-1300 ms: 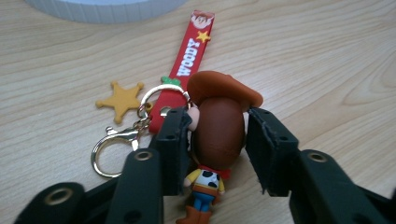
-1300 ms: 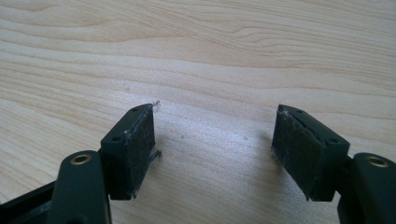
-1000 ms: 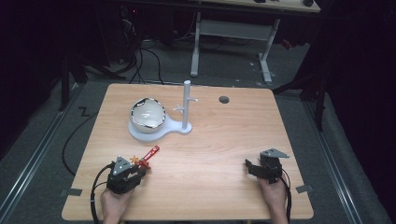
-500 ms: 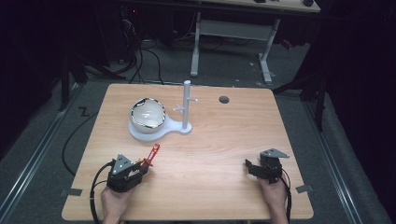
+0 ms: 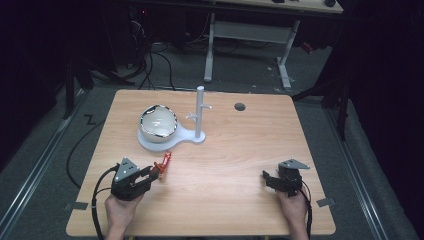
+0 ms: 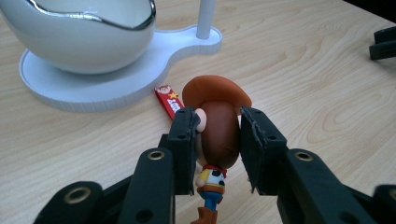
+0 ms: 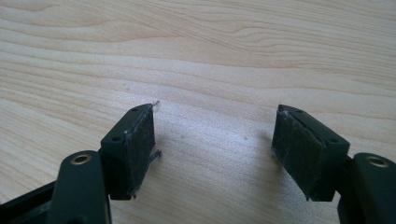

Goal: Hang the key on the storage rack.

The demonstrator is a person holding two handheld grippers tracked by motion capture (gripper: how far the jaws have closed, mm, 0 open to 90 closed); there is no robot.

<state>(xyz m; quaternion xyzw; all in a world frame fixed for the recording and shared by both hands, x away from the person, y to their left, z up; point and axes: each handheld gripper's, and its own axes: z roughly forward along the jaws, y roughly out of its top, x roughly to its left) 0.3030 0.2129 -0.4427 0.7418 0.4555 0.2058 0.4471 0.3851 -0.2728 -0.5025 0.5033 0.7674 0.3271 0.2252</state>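
My left gripper [image 5: 151,172] is near the table's front left, shut on a small cowboy figure [image 6: 218,133] with a brown hat. The pads squeeze its head, and its body hangs toward me. A red strap [image 6: 167,101] runs from the figure along the wood toward the white stand base [image 6: 116,88]; in the high view the strap [image 5: 165,160] points at the base [image 5: 150,143]. My right gripper [image 5: 265,178] rests at the front right, open, with bare wood between its fingers [image 7: 133,149].
A white bowl with a silver rim [image 5: 158,122] sits on the stand's round base, and a thin white post with pegs [image 5: 200,112] rises at its right. A dark round hole [image 5: 240,106] lies near the table's far edge. The right gripper's jaw tip [image 6: 385,43] shows far off.
My left gripper has shifted slightly forward toward the white stand, carrying the figure and its strap. The right gripper has stayed put.
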